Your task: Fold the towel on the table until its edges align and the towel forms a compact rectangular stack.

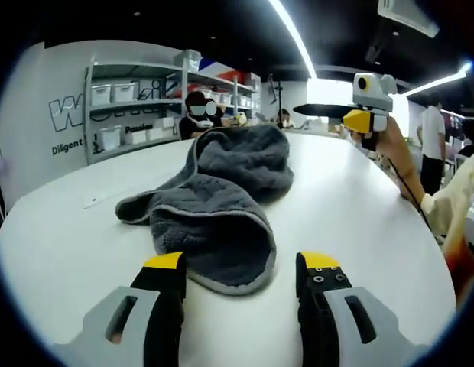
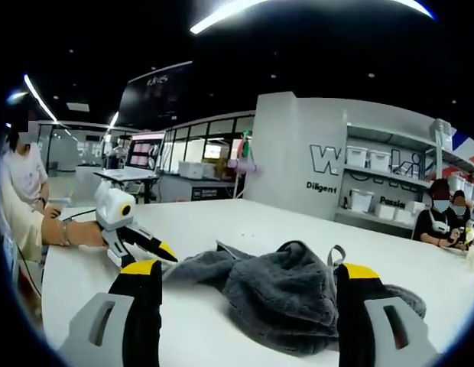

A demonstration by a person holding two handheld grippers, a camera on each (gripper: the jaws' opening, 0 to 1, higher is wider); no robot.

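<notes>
A grey towel [image 1: 214, 199] lies crumpled in a heap on the round white table [image 1: 69, 245]. My left gripper [image 1: 241, 264] is open low over the table, and the towel's near rounded edge lies between its yellow-tipped jaws. A hand holds the right gripper [image 1: 365, 107] up in the air above the table's far right side, away from the towel. In the right gripper view the towel [image 2: 298, 294] sits just ahead of my right gripper [image 2: 251, 271], which is open with nothing in it. The left gripper [image 2: 134, 233] comes in from the left, its tips at the towel's edge.
Shelves with white bins [image 1: 122, 99] stand along the wall behind the table. A person [image 1: 195, 115] sits at the table's far side and others stand at the right. A thin pale strip [image 1: 95, 201] lies on the table left of the towel.
</notes>
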